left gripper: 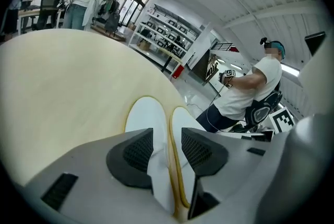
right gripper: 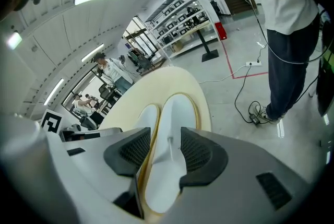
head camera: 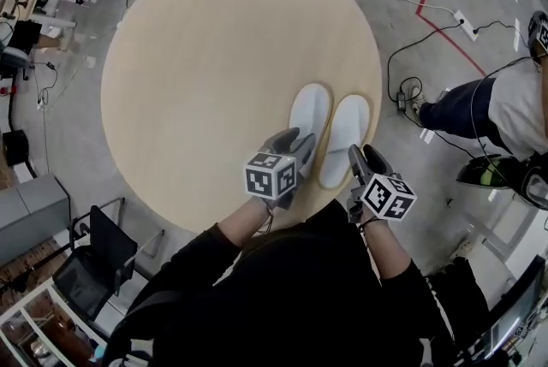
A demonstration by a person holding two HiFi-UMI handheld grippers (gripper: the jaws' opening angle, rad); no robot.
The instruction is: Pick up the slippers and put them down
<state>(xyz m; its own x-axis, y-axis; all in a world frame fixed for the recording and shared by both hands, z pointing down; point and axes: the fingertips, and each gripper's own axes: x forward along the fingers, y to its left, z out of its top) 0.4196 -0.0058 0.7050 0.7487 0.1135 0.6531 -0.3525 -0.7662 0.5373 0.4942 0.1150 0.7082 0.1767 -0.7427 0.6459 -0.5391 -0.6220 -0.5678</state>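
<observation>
Head view: left slipper point(head camera: 310, 113) and right slipper point(head camera: 347, 134) lie flat, side by side and touching, at the near right edge of the round tabletop point(head camera: 214, 57), toes pointing away. The left gripper point(head camera: 294, 143) sits over the left slipper's heel end and the right gripper point(head camera: 364, 158) over the right slipper's heel end. Neither slipper looks lifted.

Left gripper view: the left gripper point(left gripper: 167, 147) has its jaws drawn in to a narrow gap. White fabric of the left slipper point(left gripper: 146, 116) fills the gap, so it looks pinched. The right slipper point(left gripper: 182, 121) is just beside it, and both rest on the tabletop point(left gripper: 68, 77).

Right gripper view: the right gripper point(right gripper: 166, 150) shows the same narrow gap, closed on a creased fold of the right slipper point(right gripper: 177, 113). The left slipper point(right gripper: 146, 116) is alongside.

Step, as a judgement: both grips are on and the slippers are down, so this is either just before the lift or just before the release. If lifting, raise both together and level, since the thin fabric could slip out. If placing, open the jaws, then back off.
</observation>
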